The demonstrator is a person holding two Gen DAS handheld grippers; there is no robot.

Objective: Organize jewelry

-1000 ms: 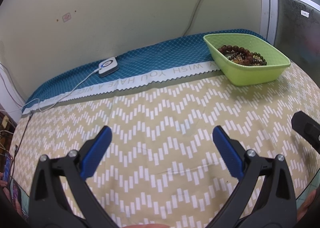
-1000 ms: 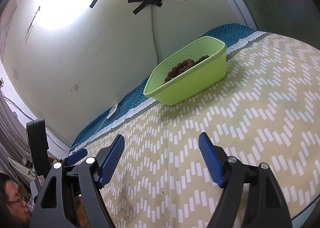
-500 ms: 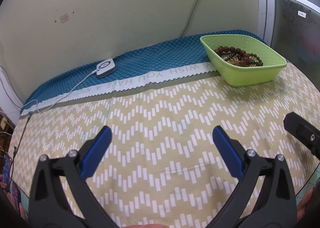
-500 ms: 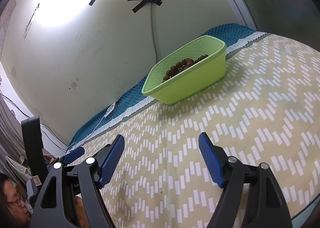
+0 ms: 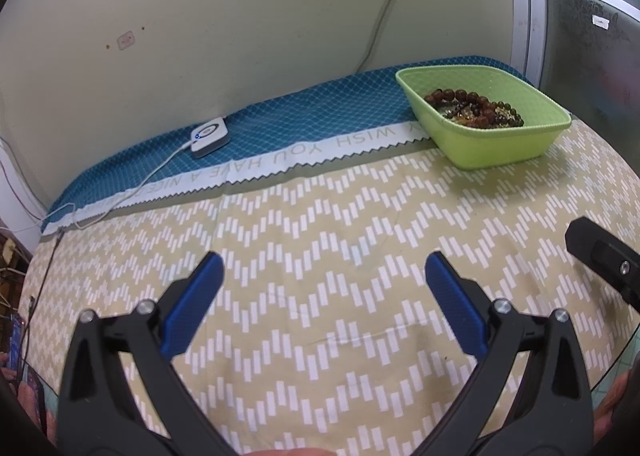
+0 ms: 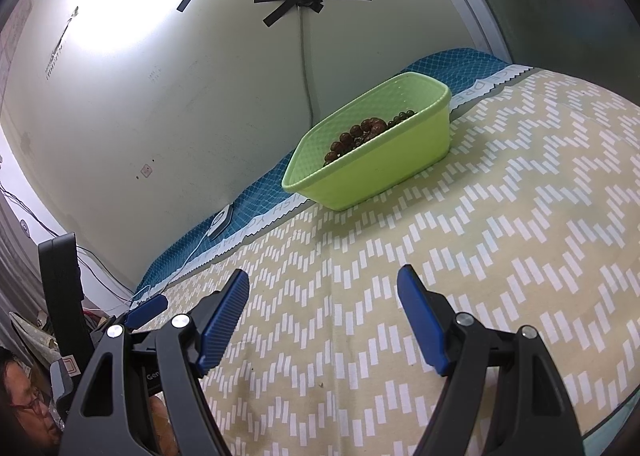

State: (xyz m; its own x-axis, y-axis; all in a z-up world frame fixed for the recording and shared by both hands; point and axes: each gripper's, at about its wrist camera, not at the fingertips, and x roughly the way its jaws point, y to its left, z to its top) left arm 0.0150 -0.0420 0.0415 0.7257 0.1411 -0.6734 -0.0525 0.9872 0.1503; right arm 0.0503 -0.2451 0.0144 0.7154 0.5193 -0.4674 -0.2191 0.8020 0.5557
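A lime-green plastic basket [image 5: 504, 143] stands at the far right of the table, half on the teal cloth. It holds a heap of brown and dark green bead bracelets [image 5: 472, 107]. In the right wrist view the basket [image 6: 384, 175] is ahead, with the beads [image 6: 360, 133] showing over its rim. My left gripper [image 5: 324, 292] is open and empty above the chevron cloth, well short of the basket. My right gripper [image 6: 324, 308] is open and empty too, low over the cloth.
A white charger puck [image 5: 209, 135] with a cable lies on the teal cloth [image 5: 280, 127] at the back left. The yellow chevron cloth [image 5: 320, 240] covers the table. The wall stands close behind. Part of the right gripper [image 5: 604, 256] shows at the right edge.
Both grippers have drifted slightly; the basket sits a little lower and further left in the left wrist view. Both stay open and empty.
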